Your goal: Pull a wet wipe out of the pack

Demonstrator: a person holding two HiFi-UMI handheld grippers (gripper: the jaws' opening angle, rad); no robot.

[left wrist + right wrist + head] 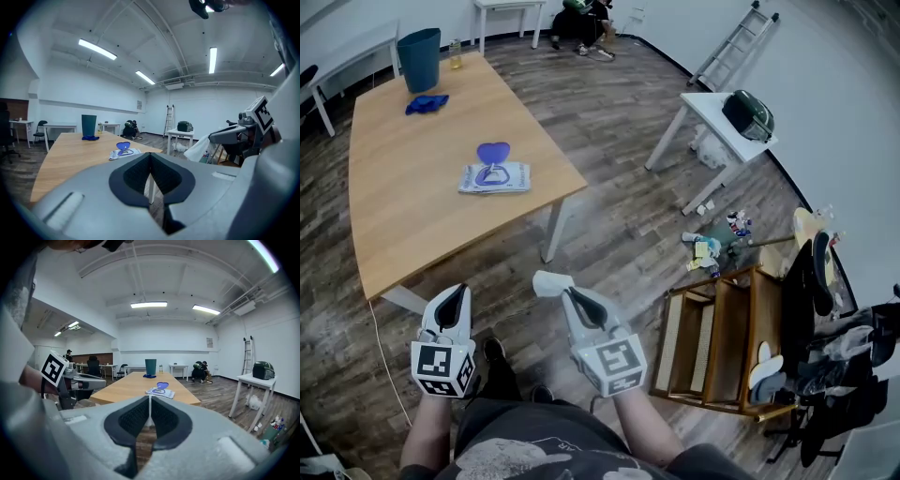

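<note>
Left hand-held gripper (pixel 457 295), right hand-held gripper (pixel 570 295): both closed, empty, well apart from counter (pixel 403 216). Wipe pack (pixel 494 178) flat near counter corner, blue lid (pixel 493 152) flipped up. Likely light, soft, slick: pin pack body, pinch at lid opening.

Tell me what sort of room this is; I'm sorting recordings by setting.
Probably a sparse office or lab workroom: a long wooden table, a white side desk, a ladder against the wall, and ceiling strip lights.
</note>
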